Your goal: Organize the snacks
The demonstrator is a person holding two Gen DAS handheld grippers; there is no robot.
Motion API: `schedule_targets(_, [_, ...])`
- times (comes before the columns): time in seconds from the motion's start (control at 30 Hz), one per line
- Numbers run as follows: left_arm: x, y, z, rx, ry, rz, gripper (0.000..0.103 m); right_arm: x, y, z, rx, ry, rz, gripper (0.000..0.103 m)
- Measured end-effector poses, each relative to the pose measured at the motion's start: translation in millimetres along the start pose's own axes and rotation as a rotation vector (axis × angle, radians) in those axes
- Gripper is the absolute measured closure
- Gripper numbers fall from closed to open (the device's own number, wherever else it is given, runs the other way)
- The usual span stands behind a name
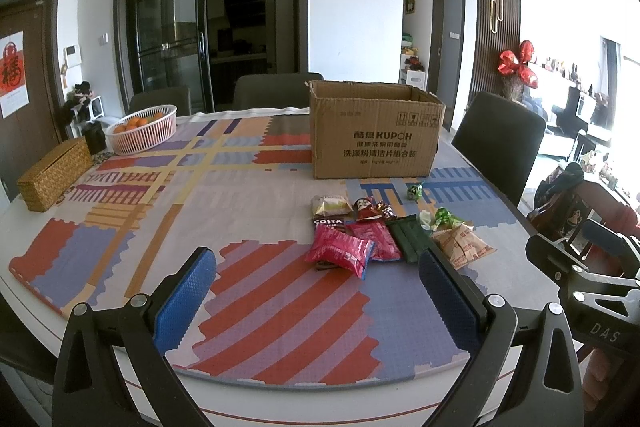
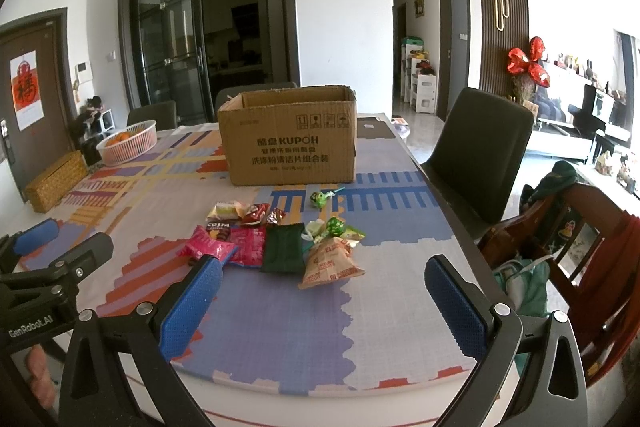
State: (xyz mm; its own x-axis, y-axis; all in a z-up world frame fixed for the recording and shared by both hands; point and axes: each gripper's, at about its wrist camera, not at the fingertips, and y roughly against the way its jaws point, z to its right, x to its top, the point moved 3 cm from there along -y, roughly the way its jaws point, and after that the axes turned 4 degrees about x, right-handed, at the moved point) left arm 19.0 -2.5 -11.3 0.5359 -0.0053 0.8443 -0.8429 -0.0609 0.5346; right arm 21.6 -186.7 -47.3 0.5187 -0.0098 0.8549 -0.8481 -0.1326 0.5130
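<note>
An open cardboard box (image 1: 376, 137) (image 2: 290, 143) stands upright on the patterned table mat. In front of it lies a loose pile of snacks: a pink packet (image 1: 340, 254) (image 2: 208, 247), a dark green pouch (image 1: 409, 237) (image 2: 284, 247), a tan biscuit bag (image 1: 460, 243) (image 2: 330, 263), a Costa packet (image 1: 329, 223), and a green-wrapped lollipop (image 1: 415, 191) (image 2: 319, 199) closer to the box. My left gripper (image 1: 316, 301) is open near the table's front edge, short of the pile. My right gripper (image 2: 324, 307) is open too, with nothing between its fingers.
A white basket of oranges (image 1: 142, 129) (image 2: 127, 143) and a woven box (image 1: 54, 179) (image 2: 56, 181) sit at the table's left. Dark chairs (image 1: 500, 143) (image 2: 478, 151) stand at the far and right sides. A wooden chair (image 2: 580, 247) with clothes is at the right.
</note>
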Motion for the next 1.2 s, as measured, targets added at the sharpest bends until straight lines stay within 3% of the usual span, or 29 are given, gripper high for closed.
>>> schedule_targets(0.57, [-3,-21,3,-0.008,-0.014,-0.026,0.000,-8,-21,1,0.008,0.001,-0.058,0.001])
schedule_targets(0.97, [3,-68,6,-0.013,-0.033,-0.061,0.001,-6,-64,4,0.001,0.018,-0.119,0.001])
schedule_targets(1.2, [1,-100,7,-0.014,-0.044,-0.108,0.006,-6,-95,5,-0.003,0.031,-0.160,0.003])
